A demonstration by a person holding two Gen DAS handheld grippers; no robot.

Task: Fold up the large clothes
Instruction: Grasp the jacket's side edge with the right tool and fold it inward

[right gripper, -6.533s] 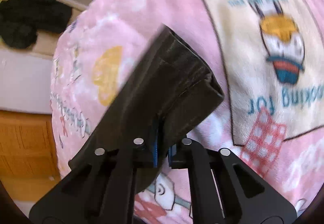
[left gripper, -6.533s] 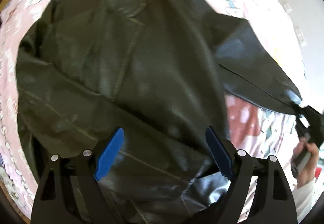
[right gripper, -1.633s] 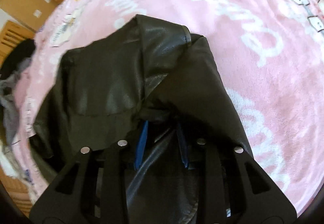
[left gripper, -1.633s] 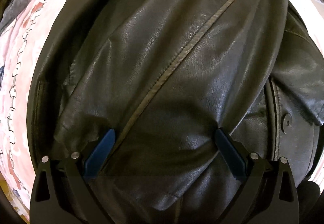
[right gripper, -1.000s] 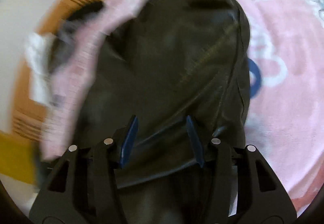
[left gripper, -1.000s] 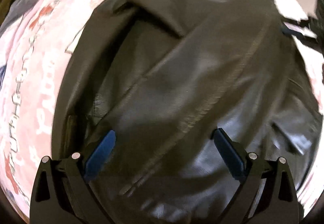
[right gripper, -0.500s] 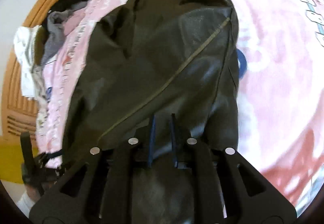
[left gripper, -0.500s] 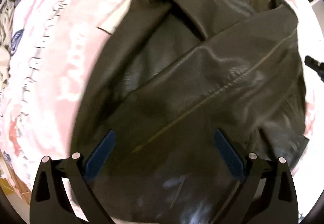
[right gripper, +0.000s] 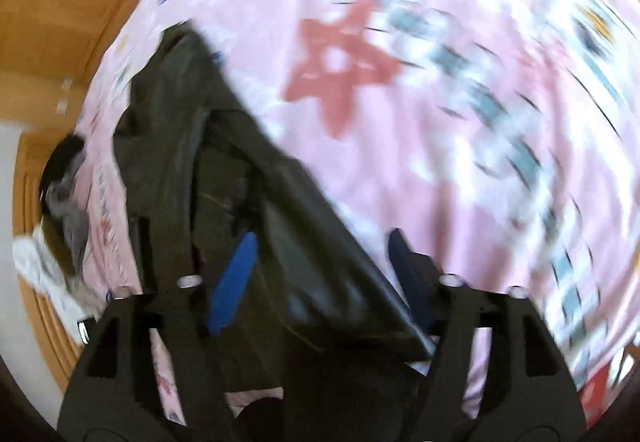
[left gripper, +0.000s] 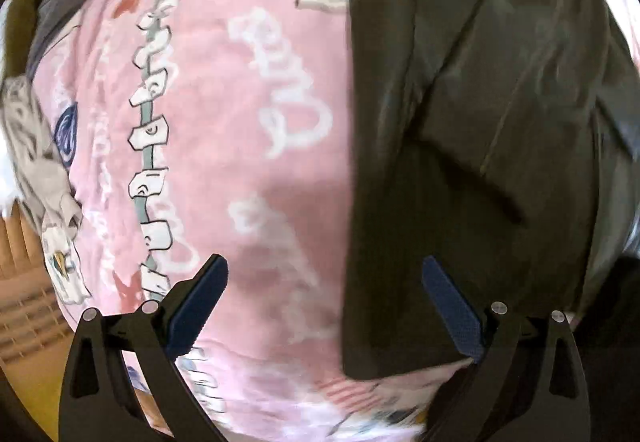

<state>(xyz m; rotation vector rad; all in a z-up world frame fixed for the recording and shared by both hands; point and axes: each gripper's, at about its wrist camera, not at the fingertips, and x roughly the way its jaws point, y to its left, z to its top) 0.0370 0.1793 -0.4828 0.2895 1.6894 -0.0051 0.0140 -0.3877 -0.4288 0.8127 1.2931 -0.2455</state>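
Across the pink printed blanket point(left gripper: 224, 90) lies one dark leather jacket point(left gripper: 480, 130), folded in on itself, collar and lapel toward the top of the left wrist view.

Left gripper point(left gripper: 324, 302) — jaws spread wide, nothing between the blue pads point(left gripper: 196, 306). It points down at the bed. The jacket fills the right half of this view; its straight left edge runs down the frame between the two fingers, so the left finger stands over bare blanket and the right finger over leather. Neither pad can be seen pressing on the garment. Blanket print under the left finger: white lettering and a chain of small white shapes on a grey line.

Right gripper point(right gripper: 320, 266) — jaws have just been opening and now stand well apart. The jacket point(right gripper: 240, 178) lies in the lower left of the right wrist view, a folded edge running diagonally from upper left down between the fingers. The leather sits in the gap but the pads point(right gripper: 236, 278) do not close on it; the left pad is seen against leather, the right pad against pink blanket just beside the jacket's edge. Picture heavily blurred; whether a fingertip brushes the leather cannot be told.

Surroundings — a red star point(right gripper: 340, 62) printed on the blanket, well apart from the jacket; a heap of grey and white clothes point(right gripper: 64, 226) at the bed's left edge; wooden boards point(right gripper: 60, 14) beyond.
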